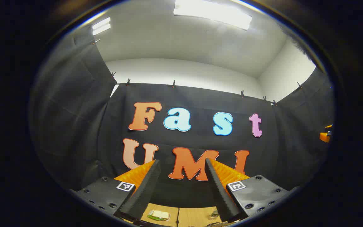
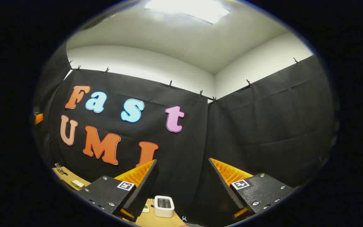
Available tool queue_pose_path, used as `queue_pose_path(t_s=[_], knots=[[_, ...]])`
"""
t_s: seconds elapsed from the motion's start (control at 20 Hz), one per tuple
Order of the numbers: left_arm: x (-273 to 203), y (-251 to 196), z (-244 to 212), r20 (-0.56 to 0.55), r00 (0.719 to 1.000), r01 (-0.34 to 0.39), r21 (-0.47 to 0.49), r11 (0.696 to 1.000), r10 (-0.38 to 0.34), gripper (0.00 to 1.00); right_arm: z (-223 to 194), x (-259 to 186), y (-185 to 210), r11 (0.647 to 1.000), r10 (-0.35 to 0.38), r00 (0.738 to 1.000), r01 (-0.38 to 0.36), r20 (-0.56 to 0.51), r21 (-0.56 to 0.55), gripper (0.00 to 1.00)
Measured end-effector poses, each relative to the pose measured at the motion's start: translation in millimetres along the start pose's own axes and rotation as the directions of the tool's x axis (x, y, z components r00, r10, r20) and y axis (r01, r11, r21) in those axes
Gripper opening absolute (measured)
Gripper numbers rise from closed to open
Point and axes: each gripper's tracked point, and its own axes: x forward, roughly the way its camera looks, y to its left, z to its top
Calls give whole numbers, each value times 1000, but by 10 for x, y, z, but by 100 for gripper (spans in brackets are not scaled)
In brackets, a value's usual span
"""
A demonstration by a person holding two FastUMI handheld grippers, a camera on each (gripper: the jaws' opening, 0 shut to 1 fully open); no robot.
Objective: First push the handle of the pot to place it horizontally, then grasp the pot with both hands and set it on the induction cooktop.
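Nearest the lens in the left gripper view, my left gripper (image 1: pixel 182 189) stood with its fingers spread apart and nothing between them. It was tilted up at the booth's back wall, and a narrow strip of wooden counter (image 1: pixel 187 217) showed at the very bottom of the frame. On that strip, between the fingers, lay a small pale packet (image 1: pixel 158 215) and, lower right, something clear that I could not make out.

In the right gripper view my right gripper (image 2: pixel 183 189) was likewise open and empty, aimed at the corner where the two cloth walls met. A white toaster (image 2: pixel 164 206) sat on the counter at the bottom centre, between the fingers, and a few small items lay on the counter at the lower left.

I could not say where the pot, its handle or the induction cooktop were from these two views. I judged the push on the handle was not yet begun.

To do this step well, I reckoned I should first tip both grippers down until the counter came into frame and the pot was found. Then I would bring one gripper up beside the handle and push it slowly with the flat of a finger, low on the handle, so the pot turned rather than slid or tipped.
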Motion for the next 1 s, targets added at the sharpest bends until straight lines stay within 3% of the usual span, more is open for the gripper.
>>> queue_pose_path(t_s=[0.35,0.4,0.5,0.7,1.0], knots=[[43,-11,-10,5,999,33,-19,999,-32,92,2,-108,-280,999,-53,999,53,-1,-12,99],[61,-5,-18,4,999,37,-21,999,-37,92,1,-125,-311,998,-59,998,59,-3,-9,92],[77,-3,-22,6,999,42,-21,999,-42,90,-30,-142,-373,998,-68,998,68,-10,-5,96],[132,-58,2,18,999,38,-12,999,-38,90,-37,-158,-437,996,-84,996,84,-10,-18,92],[108,-25,-94,-4,1000,25,7,1000,-25,90,-89,-175,-483,996,-87,996,87,-16,-9,96]])
